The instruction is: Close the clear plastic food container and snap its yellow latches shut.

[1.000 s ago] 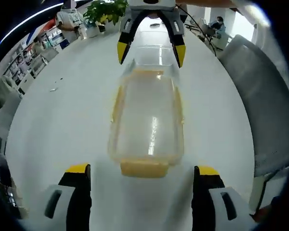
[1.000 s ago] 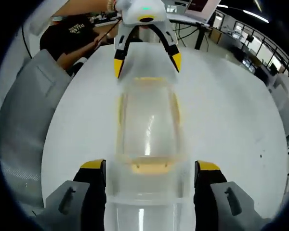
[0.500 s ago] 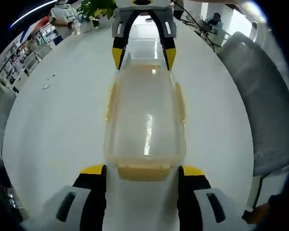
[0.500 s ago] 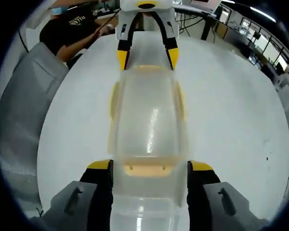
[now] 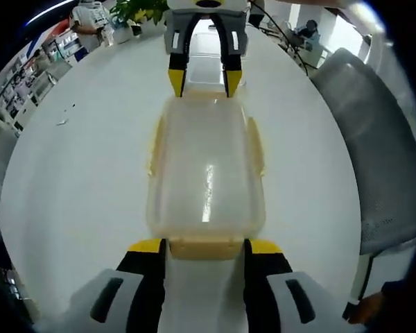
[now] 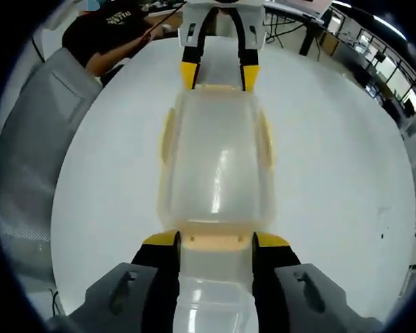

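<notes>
A clear plastic container with its lid on lies lengthwise on the white table. Yellow side latches lie along its long edges. In the left gripper view my left gripper has its jaws pressed against both sides of the near yellow end latch. My right gripper holds the far end. In the right gripper view the container runs away from my right gripper, whose jaws clamp the near end latch. The left gripper sits at the opposite end.
A grey chair stands at the table's edge, seen again in the right gripper view. A person in a black shirt sits beyond the table. A potted plant and shelves lie at the far side.
Both grippers have moved in toward the container ends and their jaws have narrowed from wide open until they press on the end latches. The container looks larger in both views.
</notes>
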Demonstrator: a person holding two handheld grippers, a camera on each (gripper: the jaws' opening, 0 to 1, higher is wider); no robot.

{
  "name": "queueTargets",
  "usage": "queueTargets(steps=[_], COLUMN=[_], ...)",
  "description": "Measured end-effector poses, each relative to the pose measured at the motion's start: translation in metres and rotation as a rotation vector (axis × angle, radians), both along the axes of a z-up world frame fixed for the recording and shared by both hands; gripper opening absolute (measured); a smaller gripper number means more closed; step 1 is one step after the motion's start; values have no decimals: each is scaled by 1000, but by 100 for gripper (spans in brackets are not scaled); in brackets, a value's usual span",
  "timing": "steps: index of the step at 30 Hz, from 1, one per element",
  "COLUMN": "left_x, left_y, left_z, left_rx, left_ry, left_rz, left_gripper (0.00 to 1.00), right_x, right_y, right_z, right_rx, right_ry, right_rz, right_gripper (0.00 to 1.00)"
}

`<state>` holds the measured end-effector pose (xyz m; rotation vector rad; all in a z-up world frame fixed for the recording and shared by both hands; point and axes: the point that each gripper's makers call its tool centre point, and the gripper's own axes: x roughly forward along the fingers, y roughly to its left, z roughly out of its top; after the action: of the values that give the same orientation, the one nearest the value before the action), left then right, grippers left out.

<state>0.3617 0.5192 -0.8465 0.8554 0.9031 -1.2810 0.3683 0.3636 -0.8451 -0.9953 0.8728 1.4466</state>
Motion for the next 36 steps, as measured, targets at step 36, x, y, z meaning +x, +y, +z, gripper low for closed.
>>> queueTargets(steps=[36], left_x=[1], left_y=[1], left_z=[2], left_rx=[54], left_ry=[15], left_rz=[-32], left_gripper=[33], right_x=[-4], right_y=[0], right_z=[-4], right_rx=[-128], right_ry=[10], right_rz=[-51], right_gripper=[35])
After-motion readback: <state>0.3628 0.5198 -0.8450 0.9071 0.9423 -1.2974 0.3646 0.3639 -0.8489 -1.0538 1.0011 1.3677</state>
